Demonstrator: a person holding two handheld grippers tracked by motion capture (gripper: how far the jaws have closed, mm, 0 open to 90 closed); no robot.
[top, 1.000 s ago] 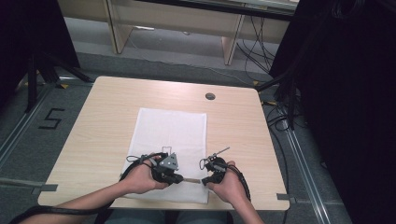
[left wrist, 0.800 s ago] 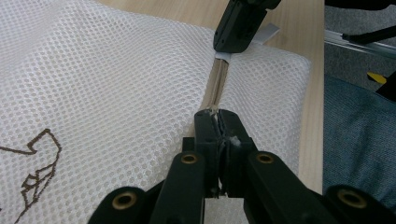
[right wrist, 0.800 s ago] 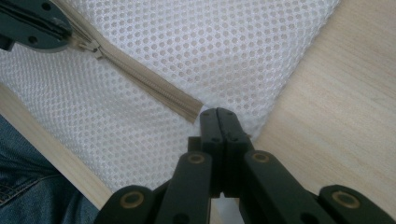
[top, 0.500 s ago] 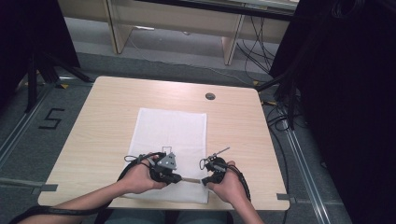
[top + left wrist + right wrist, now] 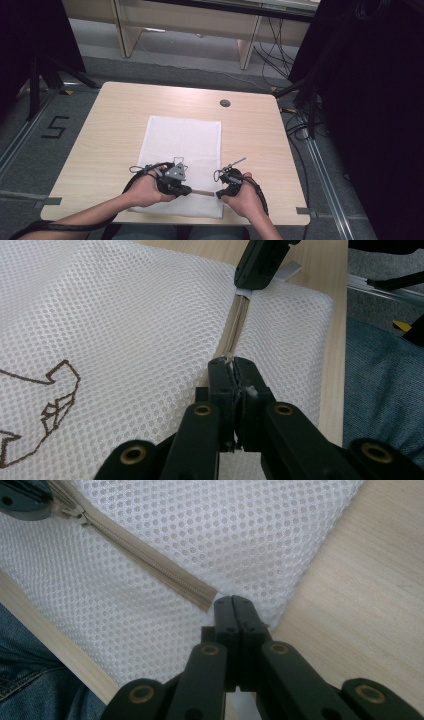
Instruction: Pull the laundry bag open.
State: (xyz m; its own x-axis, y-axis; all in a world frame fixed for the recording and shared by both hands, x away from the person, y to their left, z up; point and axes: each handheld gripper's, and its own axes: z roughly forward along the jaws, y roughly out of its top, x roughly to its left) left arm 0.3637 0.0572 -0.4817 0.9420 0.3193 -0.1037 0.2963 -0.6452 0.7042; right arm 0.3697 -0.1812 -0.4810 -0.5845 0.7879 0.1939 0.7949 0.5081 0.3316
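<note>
Pinching the limp mesh laundry bag (image 5: 182,150) low in frame, my left gripper (image 5: 233,371) clamps the zipper (image 5: 150,565) pull, my right gripper (image 5: 234,605) the zipper's end; soft fabric bunches easily.

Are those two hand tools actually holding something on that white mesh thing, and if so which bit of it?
Yes. The left hand-held gripper pinches the zip pull on the white mesh bag; the right hand-held gripper clamps the bag's corner at the beige zip's end.

My matt black plastic grippers' jaws pinch a white open-mesh cloth bag (image 5: 125,315); its beige woven zipper tape (image 5: 150,562); pale, smooth wood-grain table (image 5: 360,580).
</note>
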